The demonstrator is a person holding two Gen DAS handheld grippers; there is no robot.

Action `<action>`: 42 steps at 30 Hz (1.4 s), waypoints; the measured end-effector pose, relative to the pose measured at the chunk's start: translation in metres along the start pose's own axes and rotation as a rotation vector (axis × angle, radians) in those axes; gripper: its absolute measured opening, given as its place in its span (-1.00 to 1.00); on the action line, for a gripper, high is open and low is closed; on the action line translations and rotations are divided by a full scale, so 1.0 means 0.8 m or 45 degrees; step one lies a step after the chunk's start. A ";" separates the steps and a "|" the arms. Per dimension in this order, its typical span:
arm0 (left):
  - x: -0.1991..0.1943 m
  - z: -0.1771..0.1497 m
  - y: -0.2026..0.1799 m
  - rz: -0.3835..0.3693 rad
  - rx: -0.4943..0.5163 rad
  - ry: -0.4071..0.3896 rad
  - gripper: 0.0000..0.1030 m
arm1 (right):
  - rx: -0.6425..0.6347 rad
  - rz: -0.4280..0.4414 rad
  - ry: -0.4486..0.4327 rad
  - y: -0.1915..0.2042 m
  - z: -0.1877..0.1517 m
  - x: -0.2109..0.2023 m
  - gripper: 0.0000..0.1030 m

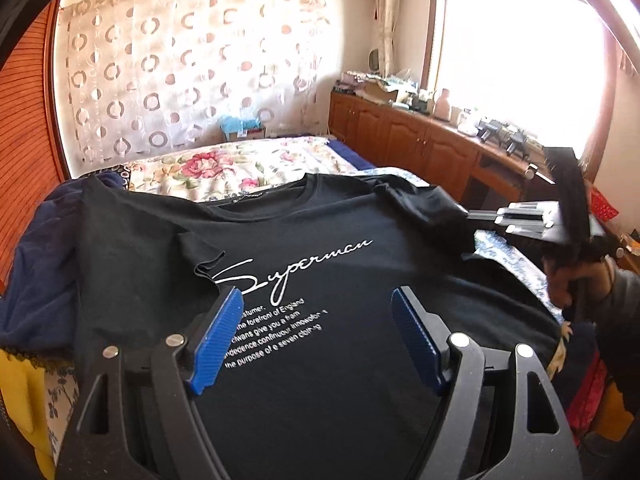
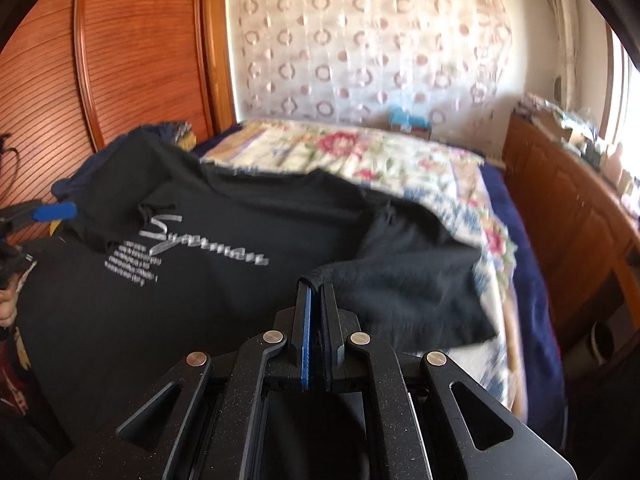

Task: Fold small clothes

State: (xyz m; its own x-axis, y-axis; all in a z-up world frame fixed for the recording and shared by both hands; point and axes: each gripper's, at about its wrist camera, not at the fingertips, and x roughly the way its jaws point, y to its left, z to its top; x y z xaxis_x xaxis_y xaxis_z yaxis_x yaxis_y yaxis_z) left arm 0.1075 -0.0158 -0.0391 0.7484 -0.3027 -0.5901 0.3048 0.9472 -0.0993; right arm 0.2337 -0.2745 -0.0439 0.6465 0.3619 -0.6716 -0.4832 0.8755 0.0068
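Observation:
A black T-shirt [image 1: 320, 264] with white "Superman" lettering lies face up on the bed; it also shows in the right wrist view [image 2: 224, 264]. Its left sleeve is folded inward over the chest. My left gripper [image 1: 318, 300] is open and empty, hovering over the printed text. My right gripper [image 2: 316, 284] is shut on the edge of the right sleeve [image 2: 404, 292] and holds it lifted over the shirt. The right gripper shows in the left wrist view [image 1: 476, 214] at the shirt's right side. The left gripper's blue fingertip [image 2: 56, 212] shows at the left of the right wrist view.
A floral bedspread [image 1: 240, 168] covers the bed behind the shirt. A dark blue garment [image 1: 36, 272] lies at the shirt's left. A wooden cabinet [image 1: 420, 140] with clutter runs along the right under a bright window. A wooden wardrobe [image 2: 120, 60] stands at left.

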 end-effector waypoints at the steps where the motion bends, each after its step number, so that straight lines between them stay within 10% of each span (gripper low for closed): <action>1: -0.003 0.000 -0.002 0.000 -0.003 -0.005 0.50 | 0.008 -0.012 0.015 0.001 -0.007 -0.001 -0.81; 8: -0.012 -0.006 -0.012 0.036 0.020 -0.022 0.50 | 0.075 -0.073 0.041 -0.022 -0.040 -0.028 -0.07; 18: -0.016 -0.008 -0.022 0.017 0.019 -0.034 0.50 | 0.329 -0.123 0.073 -0.107 -0.031 -0.005 -0.07; 38: -0.030 -0.008 -0.038 0.022 0.042 -0.048 0.50 | 0.249 -0.308 0.200 -0.138 -0.021 0.055 -0.07; 40: -0.031 -0.008 -0.039 0.019 0.040 -0.051 0.50 | 0.239 -0.275 0.197 -0.138 -0.021 0.054 -0.21; 42: -0.031 -0.008 -0.039 0.020 0.034 -0.048 0.50 | 0.212 -0.240 0.200 -0.134 -0.019 0.055 -0.78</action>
State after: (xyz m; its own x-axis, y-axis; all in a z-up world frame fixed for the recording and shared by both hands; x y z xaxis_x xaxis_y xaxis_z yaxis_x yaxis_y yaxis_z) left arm 0.0761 -0.0370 -0.0265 0.7746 -0.2923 -0.5609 0.3082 0.9488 -0.0688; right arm 0.3051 -0.3576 -0.0851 0.6100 0.1450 -0.7790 -0.2511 0.9678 -0.0165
